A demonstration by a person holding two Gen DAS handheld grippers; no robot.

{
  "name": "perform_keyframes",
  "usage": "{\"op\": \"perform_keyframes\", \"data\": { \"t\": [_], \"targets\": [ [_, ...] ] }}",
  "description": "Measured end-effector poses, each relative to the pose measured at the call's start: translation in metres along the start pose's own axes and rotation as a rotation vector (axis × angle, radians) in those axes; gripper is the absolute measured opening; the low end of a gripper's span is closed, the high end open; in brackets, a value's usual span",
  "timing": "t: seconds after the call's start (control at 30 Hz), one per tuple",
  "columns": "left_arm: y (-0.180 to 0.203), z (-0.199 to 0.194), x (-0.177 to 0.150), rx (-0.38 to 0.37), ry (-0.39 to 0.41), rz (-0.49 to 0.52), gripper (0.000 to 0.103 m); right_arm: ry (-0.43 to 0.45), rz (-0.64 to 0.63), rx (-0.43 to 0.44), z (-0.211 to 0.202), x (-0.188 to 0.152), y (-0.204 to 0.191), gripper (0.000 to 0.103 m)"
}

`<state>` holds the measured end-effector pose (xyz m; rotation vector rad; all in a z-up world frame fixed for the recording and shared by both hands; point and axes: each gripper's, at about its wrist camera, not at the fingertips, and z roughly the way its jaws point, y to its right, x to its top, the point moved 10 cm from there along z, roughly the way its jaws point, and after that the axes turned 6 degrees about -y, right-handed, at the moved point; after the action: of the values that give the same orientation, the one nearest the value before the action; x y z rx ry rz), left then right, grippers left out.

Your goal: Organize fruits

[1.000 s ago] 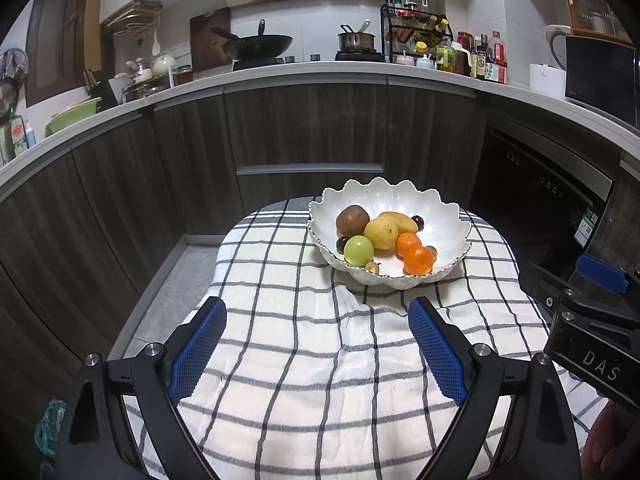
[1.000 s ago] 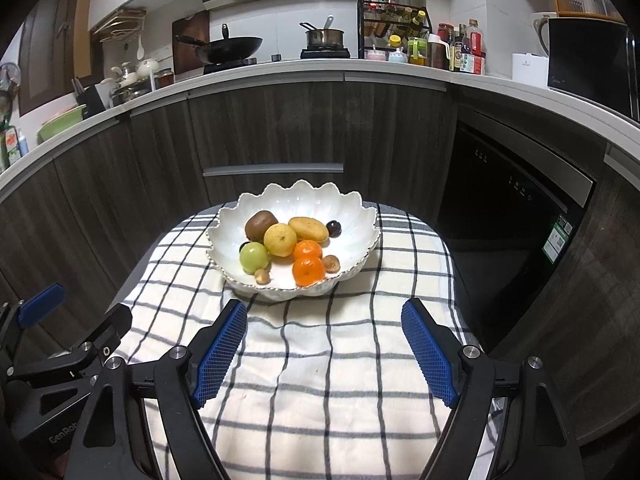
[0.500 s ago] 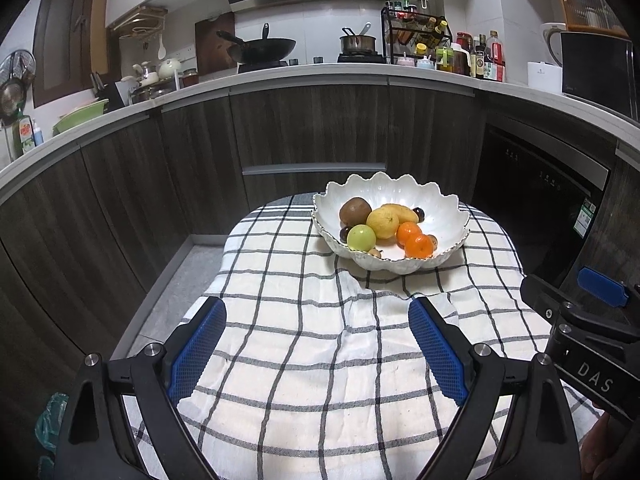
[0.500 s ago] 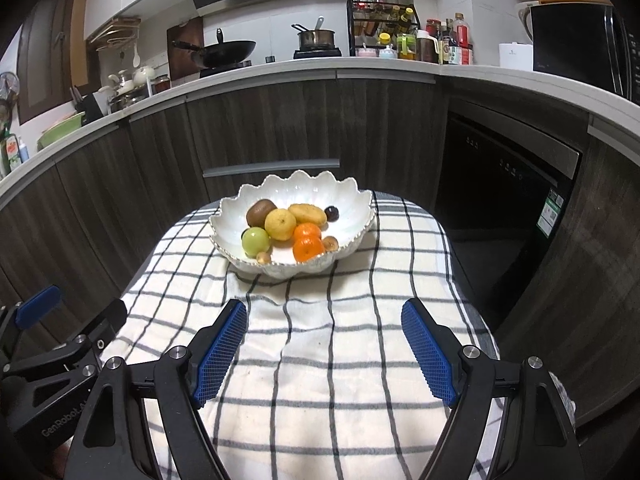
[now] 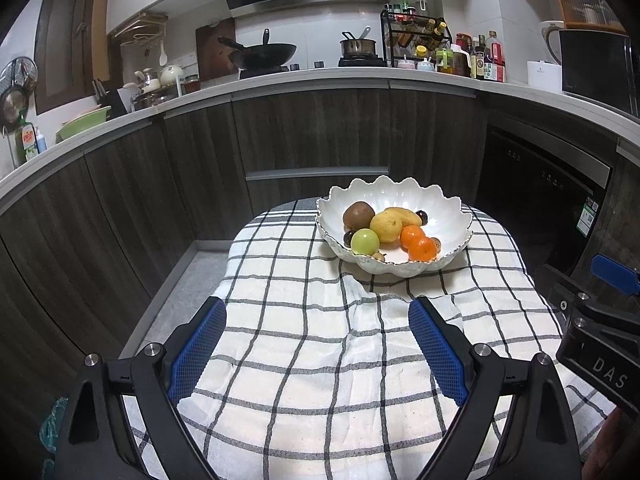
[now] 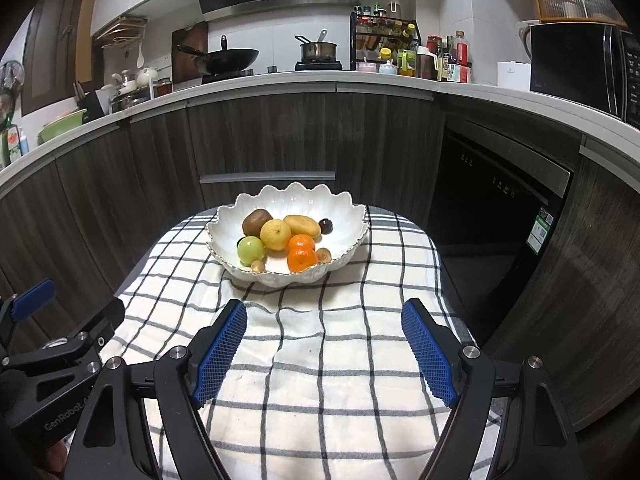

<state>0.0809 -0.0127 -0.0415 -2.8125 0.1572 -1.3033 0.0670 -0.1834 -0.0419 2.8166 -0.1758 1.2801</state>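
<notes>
At my far left the checked cloth [image 5: 320, 360] drops off the table's curved edge toward the grey floor [image 5: 192, 280] and the dark cabinet fronts [image 5: 120, 208]. My left gripper [image 5: 316, 344] hangs over the near part of the cloth, its blue pads spread wide with nothing between them — only bare, slightly rumpled cloth beneath. Ahead of it, toward the far edge of the table, sits the white scalloped bowl [image 5: 448, 204] with all the fruit in it: a brown kiwi [image 5: 358, 216], a green apple [image 5: 365, 241], a lemon [image 5: 387, 225], two oranges [image 5: 418, 244] and a few small dark and tan pieces. A broad strip of open cloth lies between both my tools and the bowl's near rim. My right gripper [image 6: 324, 352] hovers beside the left one, pads equally far apart and empty. Right of it the cloth falls over the table's rounded edge, with the dark dishwasher door [image 6: 492, 208] beyond — well apart from the bowl.
</notes>
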Motion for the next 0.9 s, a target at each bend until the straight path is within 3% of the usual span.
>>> {"op": "perform_keyframes", "data": {
  "t": [0.9],
  "targets": [
    [0.0027, 0.0021, -0.0027, -0.003, -0.004, 0.008, 0.093, -0.006, 0.009, -0.004, 0.0026, -0.0021, 0.0027, 0.080]
  ]
}}
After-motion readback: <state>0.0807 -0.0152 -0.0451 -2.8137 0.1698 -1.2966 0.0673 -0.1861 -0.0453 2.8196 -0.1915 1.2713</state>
